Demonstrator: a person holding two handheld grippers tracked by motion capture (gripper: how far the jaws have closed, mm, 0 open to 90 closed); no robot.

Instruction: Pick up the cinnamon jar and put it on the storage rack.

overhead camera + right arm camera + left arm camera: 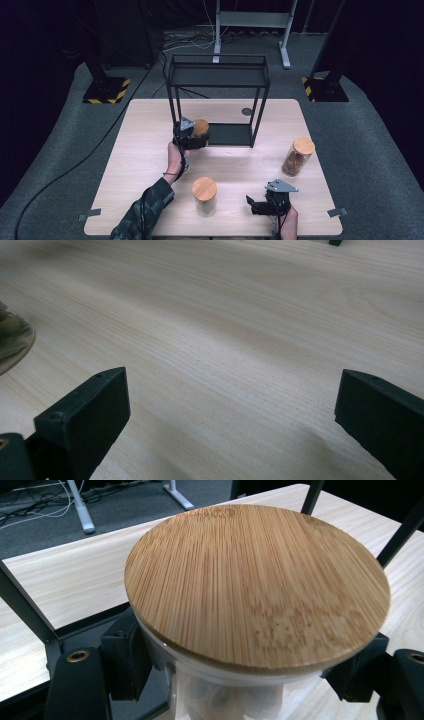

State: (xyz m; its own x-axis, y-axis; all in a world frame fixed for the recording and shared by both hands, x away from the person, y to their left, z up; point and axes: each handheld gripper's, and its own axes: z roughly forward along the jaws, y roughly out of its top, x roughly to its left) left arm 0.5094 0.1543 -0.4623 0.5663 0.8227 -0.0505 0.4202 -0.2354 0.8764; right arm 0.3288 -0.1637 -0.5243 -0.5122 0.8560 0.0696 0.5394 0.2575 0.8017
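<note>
A glass jar with a round bamboo lid [257, 585] sits between the jaws of my left gripper [245, 665], which is shut on its body just under the lid. In the high view this held jar [201, 128] is at the front left leg of the black metal rack [218, 75], beside the rack's low shelf [229, 134]. My right gripper [259, 205] rests low near the table's front edge, jaws wide open over bare wood [230, 350] with nothing between them.
A second bamboo-lidded jar [205, 196] stands at the front middle of the table, left of the right gripper. A third jar [298, 156] with brown contents stands at the right. A small dark disc [247, 111] lies behind the rack.
</note>
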